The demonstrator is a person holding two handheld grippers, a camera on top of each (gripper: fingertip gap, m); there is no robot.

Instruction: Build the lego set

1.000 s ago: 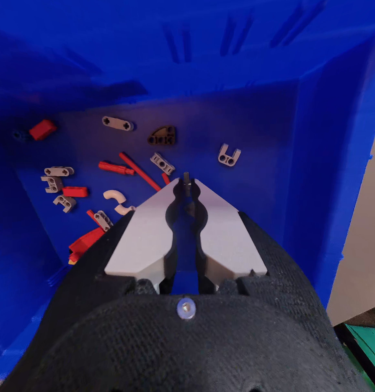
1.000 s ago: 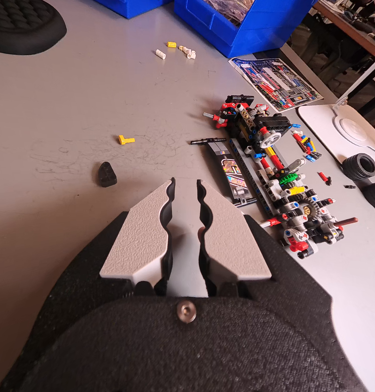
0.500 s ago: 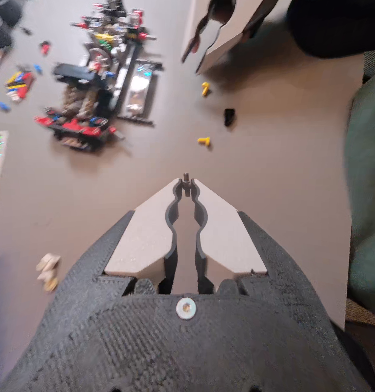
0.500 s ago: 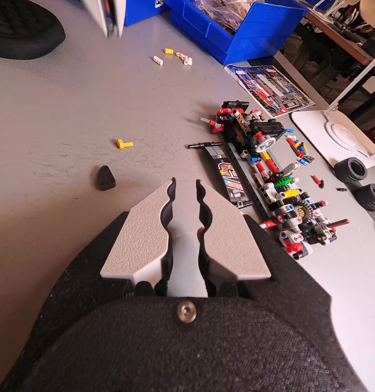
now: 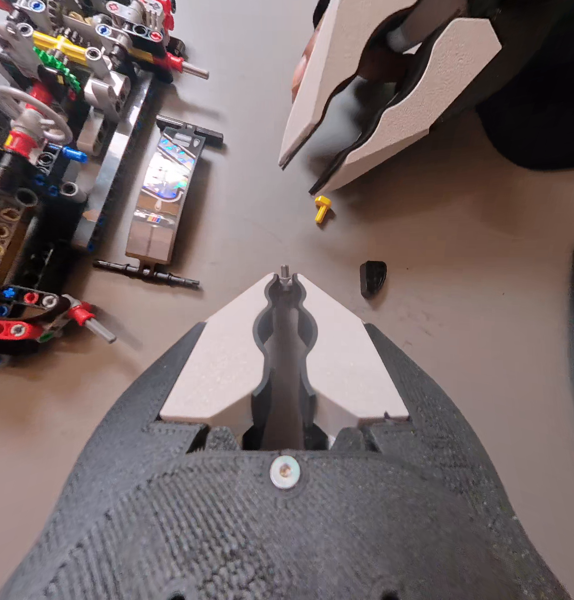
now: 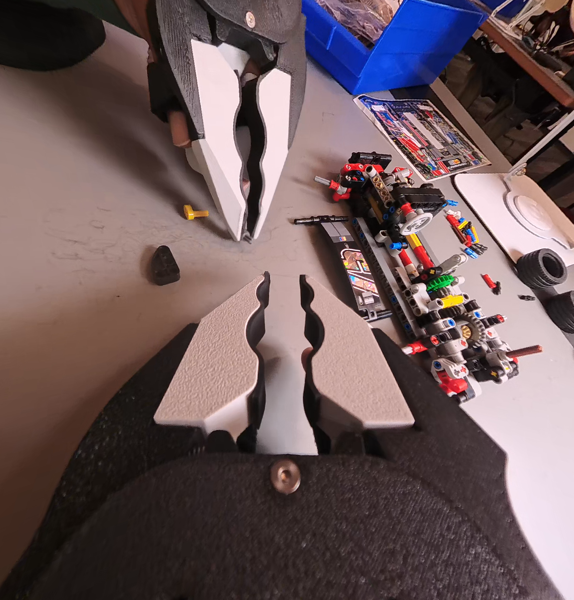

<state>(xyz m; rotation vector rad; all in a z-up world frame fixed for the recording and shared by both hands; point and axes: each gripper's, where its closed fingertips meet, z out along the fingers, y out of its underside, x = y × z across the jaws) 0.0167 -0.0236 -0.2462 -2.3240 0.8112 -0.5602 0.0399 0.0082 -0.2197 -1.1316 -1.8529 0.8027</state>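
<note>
Left gripper (image 5: 284, 281) pinches a small grey pin (image 5: 284, 272) at its tips above the table (image 5: 441, 292); right gripper (image 6: 284, 279) is open, empty, beside the black piece (image 6: 164, 265).

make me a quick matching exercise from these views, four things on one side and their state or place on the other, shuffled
Things:
1. left tongs
2. right tongs
3. yellow pin
4. black tyres

States or places:
A. open, holding nothing
B. on the table beside the white tray
C. shut on a small grey pin
D. lying loose on the table near the left tongs' tips

Pairs: 1-C, 2-A, 3-D, 4-B
</note>
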